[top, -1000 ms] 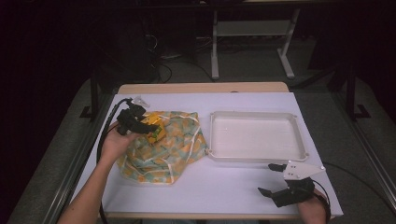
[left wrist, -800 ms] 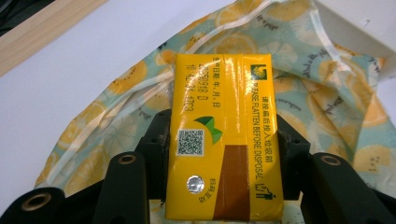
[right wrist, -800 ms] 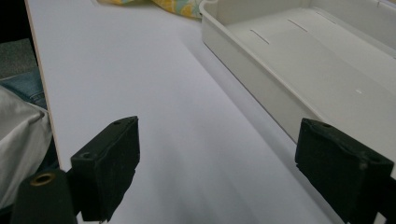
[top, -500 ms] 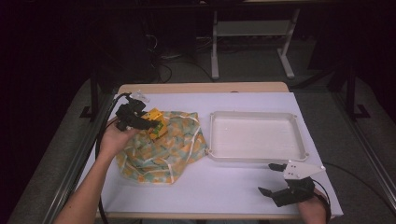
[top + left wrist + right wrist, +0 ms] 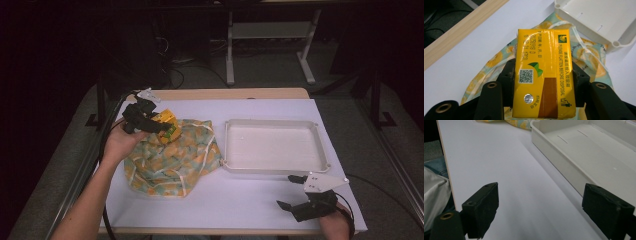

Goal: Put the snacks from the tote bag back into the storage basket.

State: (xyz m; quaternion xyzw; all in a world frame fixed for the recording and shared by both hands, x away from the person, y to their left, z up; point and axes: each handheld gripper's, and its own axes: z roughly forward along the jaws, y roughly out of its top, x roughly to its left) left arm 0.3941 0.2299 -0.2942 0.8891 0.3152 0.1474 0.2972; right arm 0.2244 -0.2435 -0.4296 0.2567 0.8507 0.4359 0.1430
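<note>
Yellow carton [image 5: 544, 75] is clamped in the left hand-held gripper [image 5: 544, 82] above the patterned bag [image 5: 172, 160]; placing remains. Right hand-held gripper [image 5: 541, 207] gapes empty beside that bag's neighbouring tray [image 5: 274, 145].

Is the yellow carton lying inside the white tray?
No, the yellow carton is clamped between the left tongs above the patterned cloth, and the white tray beside it holds nothing.

White table [image 5: 260, 210], fruit-print cloth [image 5: 172, 165], white tray [image 5: 274, 165]
</note>
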